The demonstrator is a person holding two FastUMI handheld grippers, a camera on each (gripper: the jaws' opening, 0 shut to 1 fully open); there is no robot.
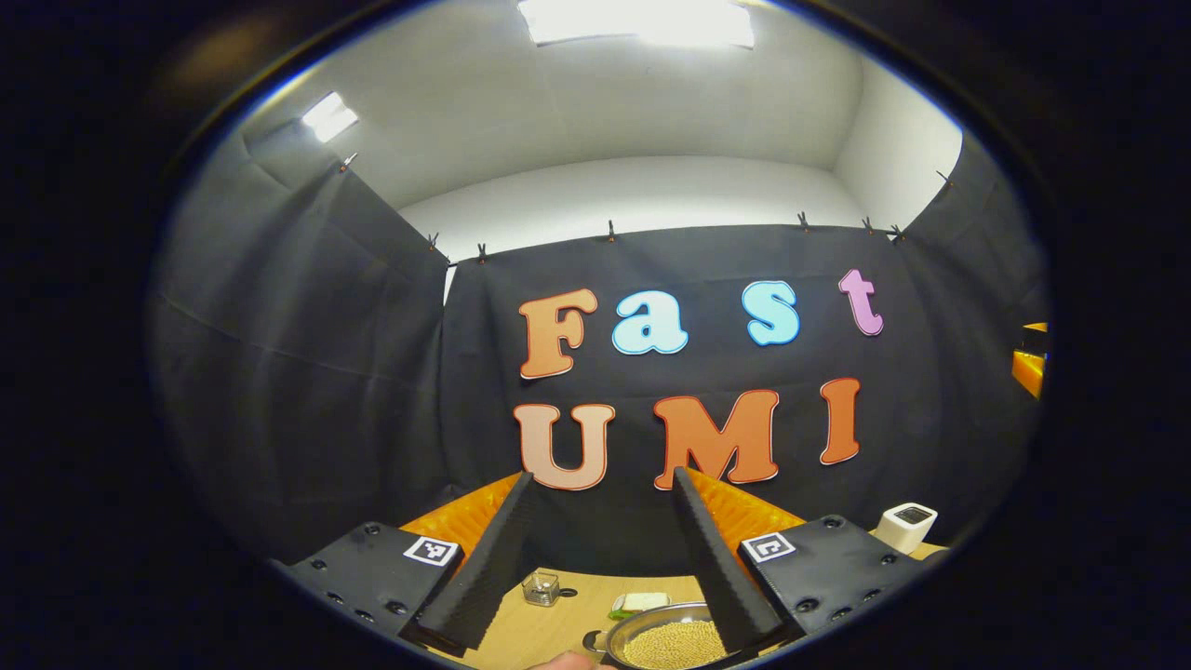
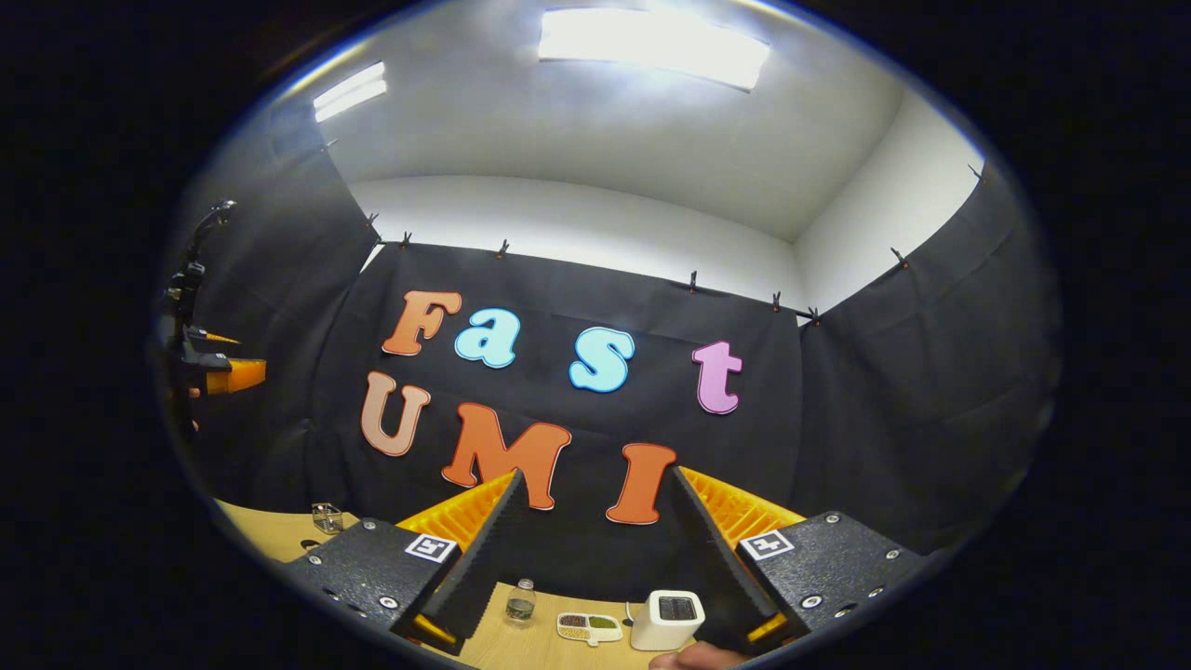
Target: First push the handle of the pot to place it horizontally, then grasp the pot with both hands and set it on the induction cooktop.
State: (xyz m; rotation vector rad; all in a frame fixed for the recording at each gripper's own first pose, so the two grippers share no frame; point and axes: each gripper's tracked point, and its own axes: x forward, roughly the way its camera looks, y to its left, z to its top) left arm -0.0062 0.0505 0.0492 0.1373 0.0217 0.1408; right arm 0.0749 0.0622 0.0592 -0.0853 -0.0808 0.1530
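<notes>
A metal pot (image 1: 651,622) full of pale yellow grains sits on the wooden table at the bottom of the left gripper view, partly hidden behind one finger. A dark stub of its handle (image 1: 592,641) shows on its left rim. My left gripper (image 1: 603,476) is open, raised above the table and aimed at the booth wall, with nothing between its fingers. My right gripper (image 2: 595,473) is likewise open and empty, held high and facing the wall. The left gripper (image 2: 209,372) also appears far off at the left edge of the right gripper view.
On the wooden table (image 1: 521,628) stand a small glass jar (image 1: 541,588), a white and green item (image 1: 642,602) and a white box-shaped device (image 1: 907,526). The right gripper view shows a small bottle (image 2: 519,603), a divided dish (image 2: 588,628), the white device (image 2: 668,621) and a glass jar (image 2: 326,517).
</notes>
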